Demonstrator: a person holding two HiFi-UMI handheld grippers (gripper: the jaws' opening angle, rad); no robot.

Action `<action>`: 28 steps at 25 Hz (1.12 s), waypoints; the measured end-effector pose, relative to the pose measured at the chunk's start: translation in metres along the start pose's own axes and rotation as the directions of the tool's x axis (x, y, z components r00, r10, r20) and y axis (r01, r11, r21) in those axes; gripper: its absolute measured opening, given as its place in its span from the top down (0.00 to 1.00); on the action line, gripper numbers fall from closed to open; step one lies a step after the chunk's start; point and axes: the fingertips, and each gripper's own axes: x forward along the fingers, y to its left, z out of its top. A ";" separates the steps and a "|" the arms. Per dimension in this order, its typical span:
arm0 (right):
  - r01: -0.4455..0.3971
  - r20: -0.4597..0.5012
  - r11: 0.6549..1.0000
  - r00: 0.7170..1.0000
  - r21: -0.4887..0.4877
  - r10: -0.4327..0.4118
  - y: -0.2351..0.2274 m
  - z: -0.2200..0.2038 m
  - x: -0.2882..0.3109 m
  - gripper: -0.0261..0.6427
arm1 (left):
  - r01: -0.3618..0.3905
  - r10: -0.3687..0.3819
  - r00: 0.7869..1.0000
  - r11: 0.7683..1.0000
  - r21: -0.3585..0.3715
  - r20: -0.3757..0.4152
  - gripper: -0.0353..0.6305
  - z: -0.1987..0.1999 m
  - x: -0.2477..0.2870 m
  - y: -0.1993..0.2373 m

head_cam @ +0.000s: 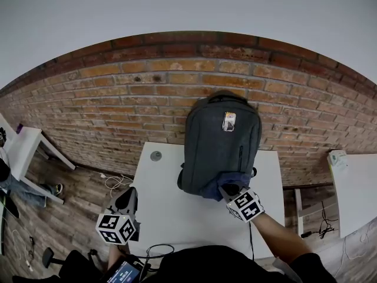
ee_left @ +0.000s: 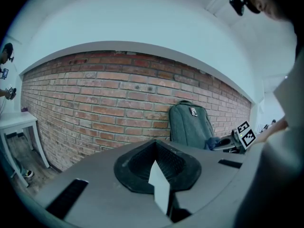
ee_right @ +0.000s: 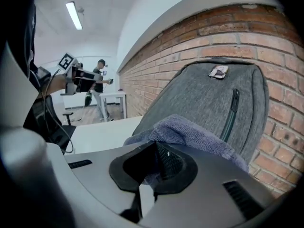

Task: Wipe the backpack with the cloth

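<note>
**Cloth in contact with the lower front of the backpack: wiping under way**

The grey backpack (head_cam: 221,140) is shown standing upright at the rear of the white tabletop (head_cam: 177,214), with its back leant against the brick wall (head_cam: 147,93). The right hand-held gripper (head_cam: 228,190) is clenched on the blue cloth (head_cam: 213,188). In the right gripper view a fold of the towelling is seen pinched between the jaws, and the rest is bunched ahead of them against the grey fabric. Contact is made low on the front panel, just above the tabletop, below the vertical zip (head_cam: 240,155) and well below the small label (head_cam: 229,121) near the top.

The left hand-held gripper (head_cam: 128,196) is held beyond the left edge of the tabletop, well apart from the backpack. Its jaws are drawn together with nothing between them, so the bag is not steadied by it.

Progress is judged as follows. The cloth has been taken up and brought to the bag, so the preparatory steps are done. The wiping itself appears to be in hand at the bottom of the front face only. No mark or damp trace is visible on the fabric, so it cannot be told which areas have been covered. The upper front, the top around the handle and both sides are taken as left to do — the back, against the wall, is hidden.
</note>
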 end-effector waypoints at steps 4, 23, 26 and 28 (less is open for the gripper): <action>-0.034 -0.114 0.999 0.993 -0.023 0.031 0.016 -0.047 0.012 0.95 | -0.001 0.001 1.000 1.000 0.003 -0.006 0.95 0.000 -0.003 0.001; -0.029 -0.176 0.999 0.984 -0.042 0.022 0.027 -0.036 0.024 0.95 | -0.040 0.040 0.999 0.999 -0.024 -0.008 0.95 -0.011 -0.017 0.019; 0.015 -0.115 0.998 0.993 -0.063 -0.023 0.018 0.000 0.022 0.95 | -0.050 0.050 0.999 0.998 -0.026 -0.010 0.95 -0.011 -0.019 0.025; 0.069 -0.065 0.996 0.995 -0.062 -0.073 0.005 0.026 0.021 0.95 | -0.055 0.055 0.998 0.998 -0.025 -0.009 0.95 -0.010 -0.021 0.028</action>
